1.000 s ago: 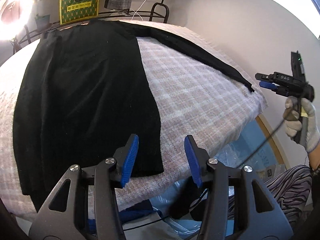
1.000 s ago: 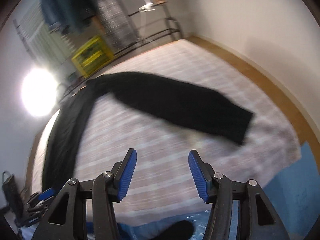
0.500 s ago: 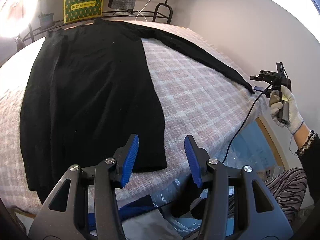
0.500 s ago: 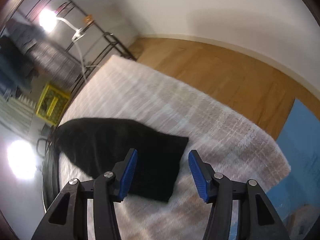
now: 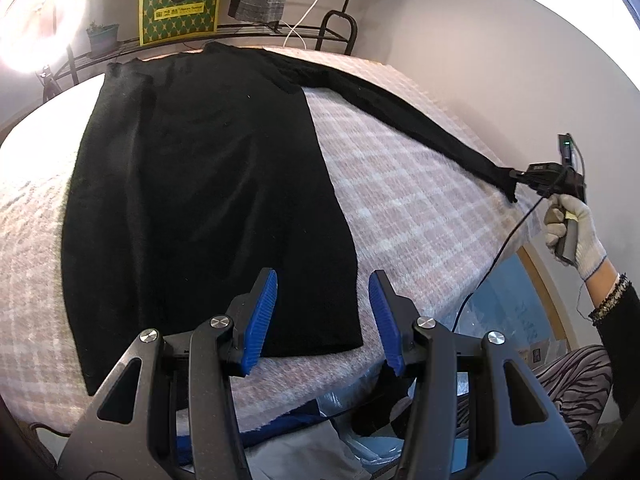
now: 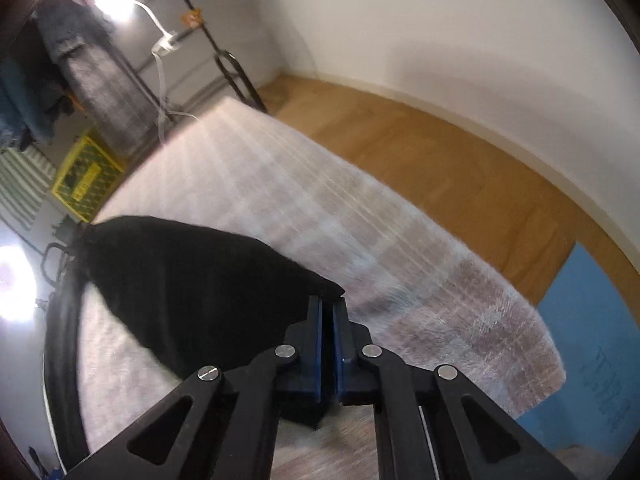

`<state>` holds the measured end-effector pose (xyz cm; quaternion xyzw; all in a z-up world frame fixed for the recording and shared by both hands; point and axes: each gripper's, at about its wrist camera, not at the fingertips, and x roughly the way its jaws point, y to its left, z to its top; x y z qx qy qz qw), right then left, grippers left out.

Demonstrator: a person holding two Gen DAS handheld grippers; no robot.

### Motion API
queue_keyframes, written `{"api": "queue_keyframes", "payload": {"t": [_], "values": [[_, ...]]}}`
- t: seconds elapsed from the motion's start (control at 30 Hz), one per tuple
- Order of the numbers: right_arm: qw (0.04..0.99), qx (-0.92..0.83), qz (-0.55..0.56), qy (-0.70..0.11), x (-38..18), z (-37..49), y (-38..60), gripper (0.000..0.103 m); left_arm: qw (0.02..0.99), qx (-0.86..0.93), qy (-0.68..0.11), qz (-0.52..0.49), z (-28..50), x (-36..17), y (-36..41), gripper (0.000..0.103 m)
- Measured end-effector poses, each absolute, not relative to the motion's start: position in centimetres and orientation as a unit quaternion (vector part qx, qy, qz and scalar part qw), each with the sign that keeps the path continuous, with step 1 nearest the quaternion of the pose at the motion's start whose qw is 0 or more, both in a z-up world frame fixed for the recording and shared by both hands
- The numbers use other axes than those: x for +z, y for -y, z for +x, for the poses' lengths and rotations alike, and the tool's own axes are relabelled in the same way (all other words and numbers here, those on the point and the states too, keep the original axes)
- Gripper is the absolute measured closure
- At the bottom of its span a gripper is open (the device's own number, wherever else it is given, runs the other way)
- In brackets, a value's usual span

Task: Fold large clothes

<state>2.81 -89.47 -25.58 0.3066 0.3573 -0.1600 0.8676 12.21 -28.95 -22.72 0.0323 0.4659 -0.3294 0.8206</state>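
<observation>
A large black garment lies flat on a pink and white checked blanket covering the bed. One long sleeve stretches out to the right edge. My right gripper, held by a gloved hand, is shut on the sleeve's cuff. In the right wrist view the blue pads of the right gripper are pressed together, with the corner of the sleeve cuff caught at their tip. My left gripper hovers open over the garment's near hem corner and holds nothing.
A yellow patterned box, a bright ring light and a black metal rack stand behind the bed. Wooden floor and a blue mat lie beyond the bed's right edge. A striped trouser leg shows at the lower right.
My right gripper swung in to the sleeve's end and closed on the cuff, which was open between its pads before. The left gripper stays open over the hem corner.
</observation>
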Motion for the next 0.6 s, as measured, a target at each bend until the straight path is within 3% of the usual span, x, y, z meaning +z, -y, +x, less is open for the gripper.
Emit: {"api": "queue_keyframes", "payload": {"t": [0.33,0.6], "values": [[0.921,-0.045,0.247,-0.298,-16.0,0.8,79.0,0.102,0.823,-0.331,-0.461,-0.006,13.7,-21.9,25.8,0.054],[0.936,0.068,0.173,-0.298,-12.3,1.1,65.0,0.102,0.823,-0.326,-0.463,-0.049,15.2,-22.0,22.3,0.055]]}}
